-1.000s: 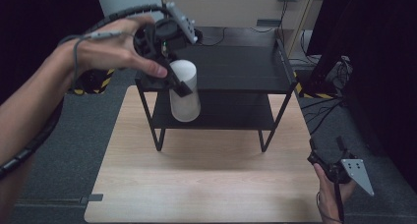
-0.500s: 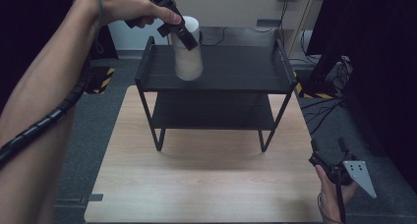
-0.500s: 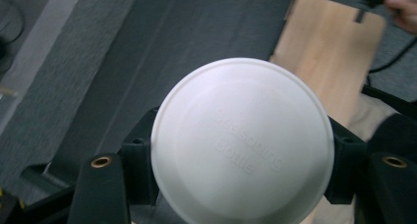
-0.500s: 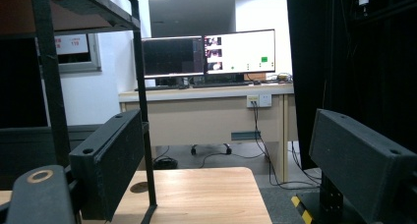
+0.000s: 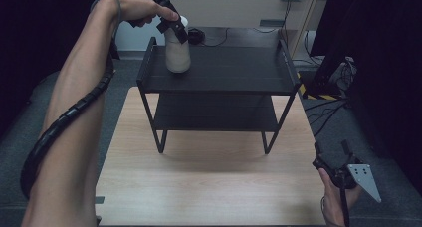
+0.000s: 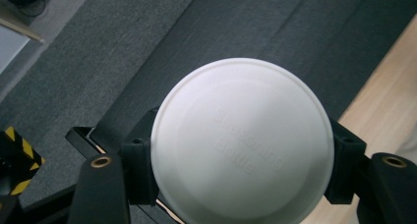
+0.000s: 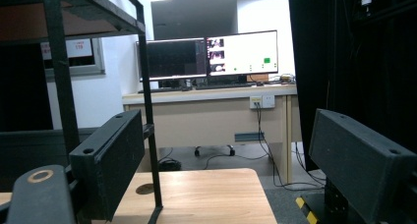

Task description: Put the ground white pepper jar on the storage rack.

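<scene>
At the upper left of the high view, the left gripper (image 5: 171,19) has its jaws clamped on the white bottle (image 5: 177,54), which stands on — or perhaps just above — the top shelf of the black rack (image 5: 259,70). I would lower it straight and release only once it sits flat. The left arm reaches far forward. The right gripper (image 5: 332,156) waits low at the desk (image 5: 209,182) edge, jaws apart.

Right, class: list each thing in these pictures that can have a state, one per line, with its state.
White bottle: upright on the rack's top shelf, near its left end, gripped near the top.
Left tool: shut on the bottle's sides.
Right tool: open, holding nothing, low at the table's right edge.
Black rack: standing on the table; lower shelf bare.
Monitors: switched on.
</scene>
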Tool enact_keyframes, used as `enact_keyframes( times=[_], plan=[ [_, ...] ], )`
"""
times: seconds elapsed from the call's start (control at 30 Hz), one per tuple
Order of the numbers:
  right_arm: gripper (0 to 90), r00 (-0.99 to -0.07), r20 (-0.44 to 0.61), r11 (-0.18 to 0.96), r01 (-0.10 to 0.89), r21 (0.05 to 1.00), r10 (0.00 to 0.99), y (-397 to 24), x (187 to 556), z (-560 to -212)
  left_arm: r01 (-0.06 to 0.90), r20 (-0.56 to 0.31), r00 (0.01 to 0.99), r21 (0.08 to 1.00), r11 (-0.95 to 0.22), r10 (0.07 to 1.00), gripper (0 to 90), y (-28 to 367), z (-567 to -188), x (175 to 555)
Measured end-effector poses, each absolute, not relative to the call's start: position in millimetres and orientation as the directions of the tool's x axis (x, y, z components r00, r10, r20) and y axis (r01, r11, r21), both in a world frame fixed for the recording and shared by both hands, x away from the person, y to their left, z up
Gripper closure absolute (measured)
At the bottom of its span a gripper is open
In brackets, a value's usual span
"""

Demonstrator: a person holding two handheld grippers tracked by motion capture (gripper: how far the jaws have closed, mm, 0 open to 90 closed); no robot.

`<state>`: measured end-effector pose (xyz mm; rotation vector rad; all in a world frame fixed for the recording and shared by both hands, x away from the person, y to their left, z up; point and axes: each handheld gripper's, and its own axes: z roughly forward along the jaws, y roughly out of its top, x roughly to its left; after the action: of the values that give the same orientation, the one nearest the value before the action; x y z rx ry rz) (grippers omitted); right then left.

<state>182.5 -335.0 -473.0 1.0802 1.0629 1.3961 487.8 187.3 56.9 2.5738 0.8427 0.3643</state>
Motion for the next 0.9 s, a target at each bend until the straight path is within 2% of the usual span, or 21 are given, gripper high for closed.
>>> enact_keyframes(
  times=[0.17,0.33,0.4,0.43,0.47,0.53,0.57,0.63,0.9],
  plan=[
    [13.3,-0.069,0.066,-0.079,-0.194,0.978,0.995,-334.6,182.9,-473.6,0.523,0.092,0.778,0.452,-0.723,0.621,33.0,188.5,49.8,498.3],
    [13.5,-0.063,0.066,-0.078,-0.198,0.977,0.996,-335.4,182.2,-473.7,0.534,0.072,0.762,0.492,-0.687,0.644,32.9,193.5,44.1,499.8],
    [13.5,-0.059,0.07,-0.08,-0.199,0.977,0.996,-334.6,181.9,-473.8,0.541,0.073,0.754,0.494,-0.68,0.653,32.6,195.3,43.3,499.9],
    [13.5,-0.061,0.07,-0.081,-0.2,0.976,0.996,-334.5,181.8,-473.7,0.543,0.107,0.737,0.495,-0.679,0.667,32.0,193.6,42.5,496.1],
    [13.5,-0.061,0.07,-0.081,-0.2,0.976,0.996,-334.5,181.8,-473.7,0.543,0.107,0.737,0.495,-0.679,0.667,24.9,193.6,42.5,496.1],
    [13.6,-0.062,0.067,-0.078,-0.202,0.976,0.996,-334.0,181.3,-473.4,0.544,0.113,0.729,0.503,-0.671,0.675,22.8,197.0,40.2,493.8],
    [13.6,-0.062,0.067,-0.078,-0.202,0.976,0.996,-334.0,181.3,-473.4,0.544,0.113,0.729,0.503,-0.671,0.675,17.5,197.0,40.2,493.8],
    [13.6,-0.064,0.065,-0.076,-0.2,0.977,0.996,-334.0,181.6,-473.5,0.538,0.117,0.729,0.511,-0.67,0.675,14.0,199.1,39.9,492.0],
    [13.6,-0.06,0.064,-0.074,-0.198,0.977,0.996,-333.8,181.8,-473.4,0.488,0.126,0.737,0.581,-0.651,0.664,11.2,214.1,61.0,468.6]
  ],
)
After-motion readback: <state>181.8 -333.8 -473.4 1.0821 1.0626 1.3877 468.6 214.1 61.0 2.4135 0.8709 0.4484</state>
